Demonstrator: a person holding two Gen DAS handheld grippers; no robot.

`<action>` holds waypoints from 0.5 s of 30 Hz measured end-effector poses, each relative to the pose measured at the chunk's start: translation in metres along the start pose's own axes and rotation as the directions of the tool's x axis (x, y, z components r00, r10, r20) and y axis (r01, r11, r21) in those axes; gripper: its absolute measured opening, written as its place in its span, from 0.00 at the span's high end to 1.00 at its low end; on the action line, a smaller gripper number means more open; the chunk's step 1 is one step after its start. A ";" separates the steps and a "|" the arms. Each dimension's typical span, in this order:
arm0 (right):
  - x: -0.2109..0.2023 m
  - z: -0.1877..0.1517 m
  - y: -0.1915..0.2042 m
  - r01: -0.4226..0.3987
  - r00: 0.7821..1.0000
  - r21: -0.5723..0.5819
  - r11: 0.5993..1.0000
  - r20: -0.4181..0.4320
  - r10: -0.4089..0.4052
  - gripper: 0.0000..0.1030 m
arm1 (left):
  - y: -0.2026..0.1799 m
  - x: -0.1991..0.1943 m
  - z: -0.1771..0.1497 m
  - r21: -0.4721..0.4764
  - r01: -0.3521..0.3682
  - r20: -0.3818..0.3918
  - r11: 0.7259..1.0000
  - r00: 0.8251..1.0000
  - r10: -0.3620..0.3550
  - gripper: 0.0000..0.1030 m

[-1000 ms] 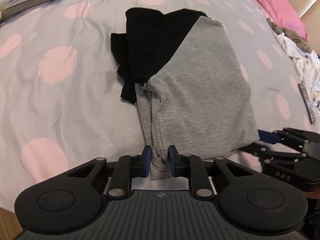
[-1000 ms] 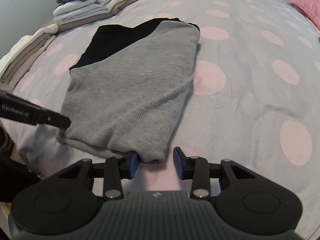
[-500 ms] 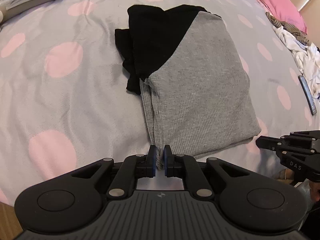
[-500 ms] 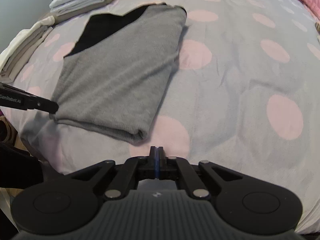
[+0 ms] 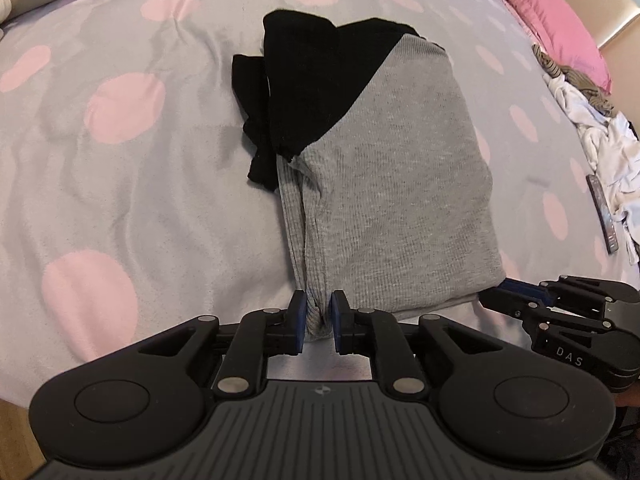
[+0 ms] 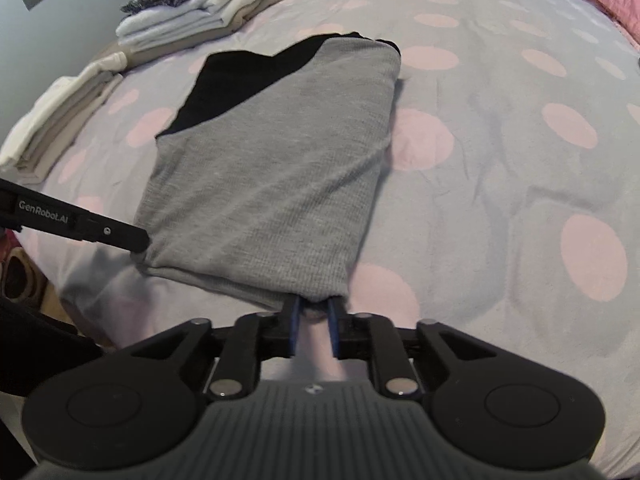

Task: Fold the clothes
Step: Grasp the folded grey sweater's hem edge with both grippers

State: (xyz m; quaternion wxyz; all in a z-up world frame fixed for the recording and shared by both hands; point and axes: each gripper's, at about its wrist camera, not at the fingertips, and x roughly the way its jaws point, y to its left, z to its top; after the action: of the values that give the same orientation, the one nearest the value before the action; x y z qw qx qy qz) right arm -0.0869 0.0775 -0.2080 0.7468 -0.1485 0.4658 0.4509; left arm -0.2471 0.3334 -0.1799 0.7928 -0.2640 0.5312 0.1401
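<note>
A grey garment with a black upper part lies folded on the spotted bedsheet. My left gripper sits at its near left corner. A bunched bit of grey hem fills the gap between the blue pads, and the jaws are opening slightly. In the right wrist view one of this gripper's fingers touches that corner. My right gripper is at the near right corner with its jaws opening. The hem drapes over its fingertips, and pink sheet shows between the pads. Its tips also show in the left wrist view.
Two stacks of folded clothes lie at the far left of the bed. A pink pillow and a heap of loose clothes lie to the right, with a dark flat bar beside them. The bed's edge runs just below the grippers.
Half a second ago both grippers sat drawn back from the garment, the right one shut on nothing. Both are now back at the near hem, the right jaws apart and the left wider.
</note>
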 end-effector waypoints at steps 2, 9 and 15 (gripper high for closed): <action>-0.002 -0.001 0.000 0.023 1.000 -0.002 1.000 0.006 -0.023 0.69 | 0.000 0.001 0.000 0.002 -0.002 -0.002 1.000 1.000 0.002 0.90; 0.004 0.001 -0.003 0.025 1.000 0.014 1.000 0.014 -0.025 0.69 | -0.003 0.007 0.003 0.011 -0.016 -0.013 1.000 1.000 0.016 0.90; 0.005 0.004 0.003 0.025 0.999 -0.014 1.000 0.036 -0.025 0.89 | 0.000 0.011 0.002 -0.001 -0.019 -0.021 1.000 1.000 0.019 0.89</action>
State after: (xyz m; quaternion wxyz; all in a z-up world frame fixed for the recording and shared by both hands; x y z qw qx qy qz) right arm -0.0867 0.0841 -0.2096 0.7593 -0.1518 0.4471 0.4477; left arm -0.2412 0.3341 -0.1892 0.7855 -0.2607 0.5421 0.1451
